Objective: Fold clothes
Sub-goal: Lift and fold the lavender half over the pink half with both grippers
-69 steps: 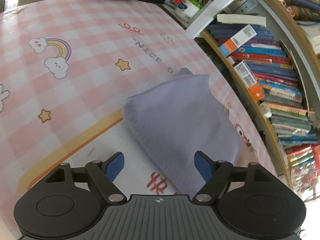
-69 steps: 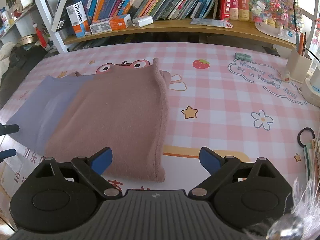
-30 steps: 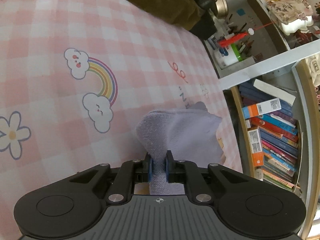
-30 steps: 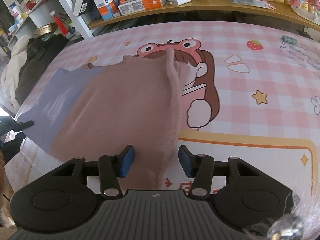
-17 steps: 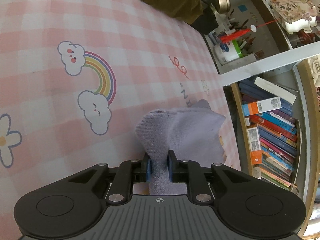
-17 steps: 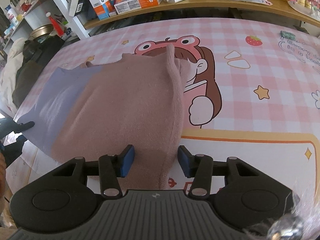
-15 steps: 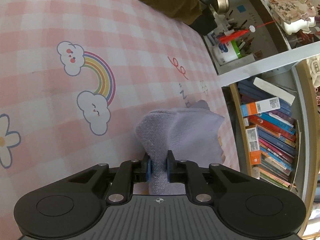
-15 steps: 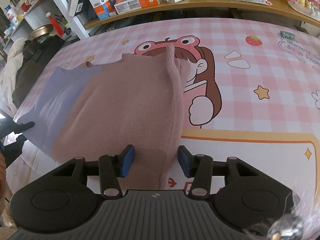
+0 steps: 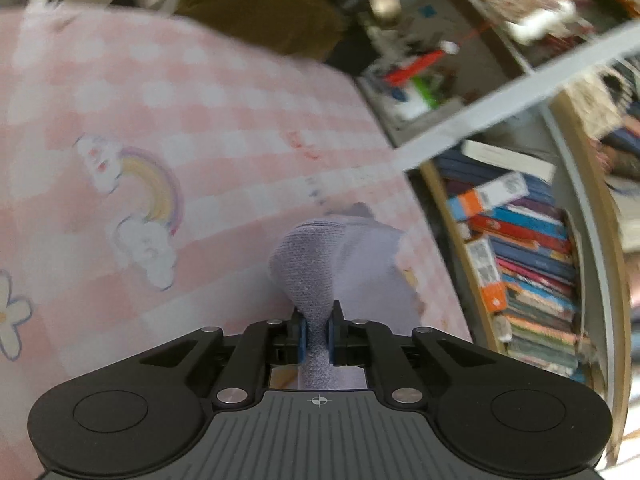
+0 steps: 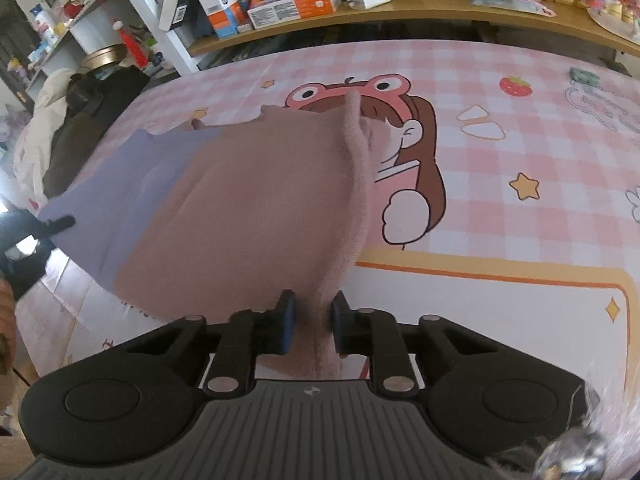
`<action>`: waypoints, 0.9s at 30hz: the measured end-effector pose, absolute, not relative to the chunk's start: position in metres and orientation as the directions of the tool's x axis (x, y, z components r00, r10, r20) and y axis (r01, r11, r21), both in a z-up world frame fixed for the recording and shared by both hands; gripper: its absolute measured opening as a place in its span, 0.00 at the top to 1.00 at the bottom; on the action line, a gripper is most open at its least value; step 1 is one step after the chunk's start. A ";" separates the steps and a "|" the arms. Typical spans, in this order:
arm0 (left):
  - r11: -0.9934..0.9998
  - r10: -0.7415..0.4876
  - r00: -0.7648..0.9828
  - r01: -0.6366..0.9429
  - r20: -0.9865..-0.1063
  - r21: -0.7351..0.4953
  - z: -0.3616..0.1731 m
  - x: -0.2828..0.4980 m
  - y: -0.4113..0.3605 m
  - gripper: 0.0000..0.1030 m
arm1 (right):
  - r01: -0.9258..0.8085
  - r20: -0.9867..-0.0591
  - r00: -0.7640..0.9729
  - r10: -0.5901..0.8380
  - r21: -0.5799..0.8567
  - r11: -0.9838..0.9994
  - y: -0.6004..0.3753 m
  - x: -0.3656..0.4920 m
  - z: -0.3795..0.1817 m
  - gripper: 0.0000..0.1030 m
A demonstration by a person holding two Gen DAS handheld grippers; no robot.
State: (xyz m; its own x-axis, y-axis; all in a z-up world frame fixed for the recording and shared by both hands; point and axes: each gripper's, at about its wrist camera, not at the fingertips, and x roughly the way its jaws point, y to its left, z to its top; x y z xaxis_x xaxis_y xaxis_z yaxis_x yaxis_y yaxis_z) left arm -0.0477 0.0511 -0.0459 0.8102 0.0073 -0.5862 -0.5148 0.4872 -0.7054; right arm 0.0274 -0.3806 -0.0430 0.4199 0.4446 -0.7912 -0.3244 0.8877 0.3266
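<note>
The garment [image 10: 248, 200], a soft knit that is lilac at one end and dusty pink at the other, lies spread across the pink checked bench [image 10: 500, 160], and I hold it at both near corners. It stretches away from me toward the bookshelf [image 10: 360, 4] at the back, and its long axis runs side to side between my two hands. From my right wrist view the pink part fills the middle and the lilac part trails off to the left, so the whole body of cloth lies forward and left of that hand.

My right gripper [image 10: 313, 322] is closed on the pink hem, a ridge of fabric rising from the jaws along the right edge. My left gripper [image 9: 316, 334] is clamped on the lilac corner, which bulges up in a rounded fold just ahead of the pads; that view is blurred.

I judge the fold turns on carrying this near edge forward over the far edge. Both hands are equally placed, one per corner, so neither leads.
</note>
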 end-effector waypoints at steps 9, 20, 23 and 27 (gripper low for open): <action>0.753 -0.051 0.879 -0.277 -0.474 -0.596 0.022 -0.039 -0.005 0.92 | -0.350 -0.773 0.410 0.484 0.357 0.866 -0.386 0.029 -0.046 0.86; 0.925 -0.249 0.829 0.051 -0.501 -0.376 0.051 -0.033 -0.127 0.91 | -0.390 -0.739 0.390 0.549 0.408 0.826 -0.396 0.033 -0.051 0.86; 0.910 -0.316 0.764 0.077 -0.562 -0.408 0.029 -0.027 -0.153 0.89 | -0.405 -0.731 0.384 0.564 0.415 0.815 -0.397 0.033 -0.052 0.86; 0.905 -0.327 0.703 0.041 -0.632 -0.423 0.004 -0.020 -0.166 0.88 | -0.415 -0.718 0.373 0.588 0.438 0.797 -0.401 0.036 -0.055 0.86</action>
State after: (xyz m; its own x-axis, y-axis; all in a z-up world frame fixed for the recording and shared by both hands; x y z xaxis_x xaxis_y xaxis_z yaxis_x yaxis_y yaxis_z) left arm -0.0196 -0.1661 0.0045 0.7031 -0.3267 -0.6316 0.0407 0.9052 -0.4229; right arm 0.0356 -0.4010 -0.0551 0.3726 0.5883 -0.7176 -0.4152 0.7973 0.4380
